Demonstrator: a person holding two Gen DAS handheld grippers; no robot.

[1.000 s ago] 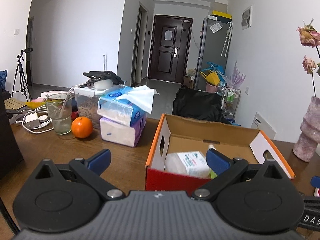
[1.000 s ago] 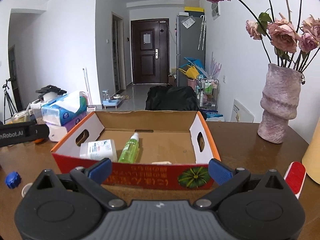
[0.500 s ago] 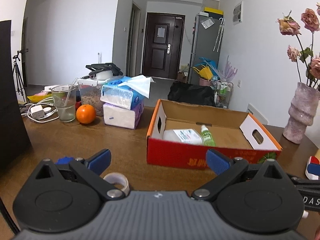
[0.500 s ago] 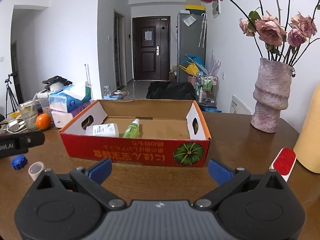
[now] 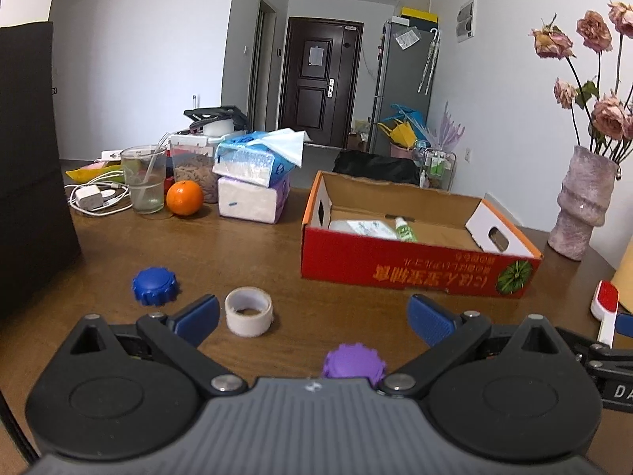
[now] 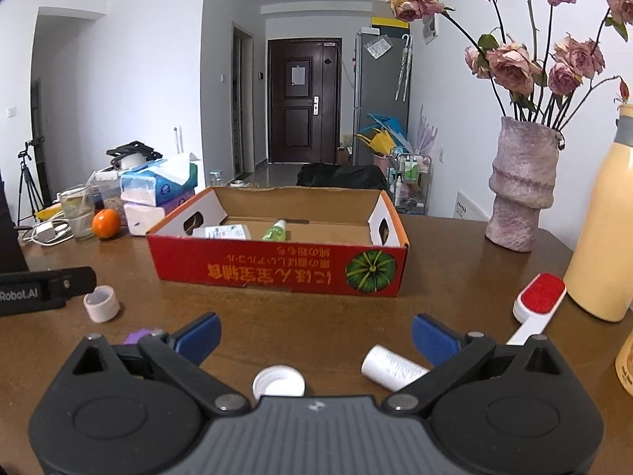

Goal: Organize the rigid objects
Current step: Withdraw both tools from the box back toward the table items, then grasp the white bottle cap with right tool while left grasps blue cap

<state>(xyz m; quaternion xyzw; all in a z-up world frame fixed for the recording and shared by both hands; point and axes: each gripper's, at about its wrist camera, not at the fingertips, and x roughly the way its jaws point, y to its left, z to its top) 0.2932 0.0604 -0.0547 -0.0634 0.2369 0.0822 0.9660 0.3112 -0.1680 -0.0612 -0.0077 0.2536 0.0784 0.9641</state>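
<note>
A: How are the 2 grippers set?

B: The left gripper (image 5: 312, 316) is spread wide and holds nothing. So is the right gripper (image 6: 316, 334).

A: Where are the loose things?

B: On the table (image 5: 257, 253), in front of the box (image 5: 415, 265): tape roll (image 5: 248, 310) just beside the left finger, blue cap (image 5: 154, 285) further left, purple cap (image 5: 353, 364) near the left gripper's body. By the right gripper lie a white cap (image 6: 279, 383), a white tube (image 6: 391, 368) and a lint brush (image 6: 536, 304).

A: And in the box?

B: A green bottle (image 6: 275, 231) and a white pack (image 6: 227, 232).
</note>
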